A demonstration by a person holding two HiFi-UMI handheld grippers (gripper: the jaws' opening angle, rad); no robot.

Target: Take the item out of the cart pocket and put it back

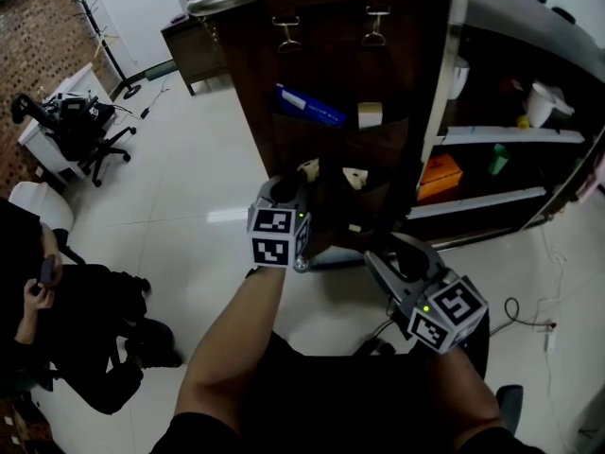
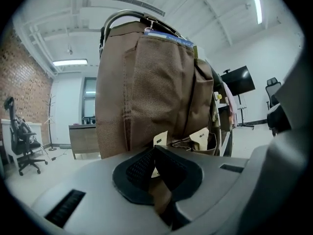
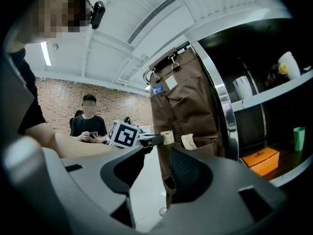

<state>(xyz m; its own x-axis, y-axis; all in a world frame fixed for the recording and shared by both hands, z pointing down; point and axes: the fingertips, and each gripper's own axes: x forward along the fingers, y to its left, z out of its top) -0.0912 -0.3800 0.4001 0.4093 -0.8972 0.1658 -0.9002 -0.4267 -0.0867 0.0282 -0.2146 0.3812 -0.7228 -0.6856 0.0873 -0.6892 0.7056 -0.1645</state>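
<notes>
Left gripper [image 2: 155,155] is clamped shut, just in front of the cream packets [image 1: 354,178] in the brown cart pocket [image 1: 364,149]. Right gripper [image 3: 155,153] sits wide open nearby.

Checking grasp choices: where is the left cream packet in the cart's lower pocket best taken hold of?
Grip the cream packet by its exposed top edge, the only part standing above the lower pocket rim. Probably come from above, pinching across its flat faces; the rest is buried in the brown fabric.

The brown pocket organiser [image 2: 146,92] is coarse, matt woven cloth; the cart rail [image 1: 219,0] is shiny metal; the floor tiles [image 1: 189,187] are smooth and glossy.
</notes>
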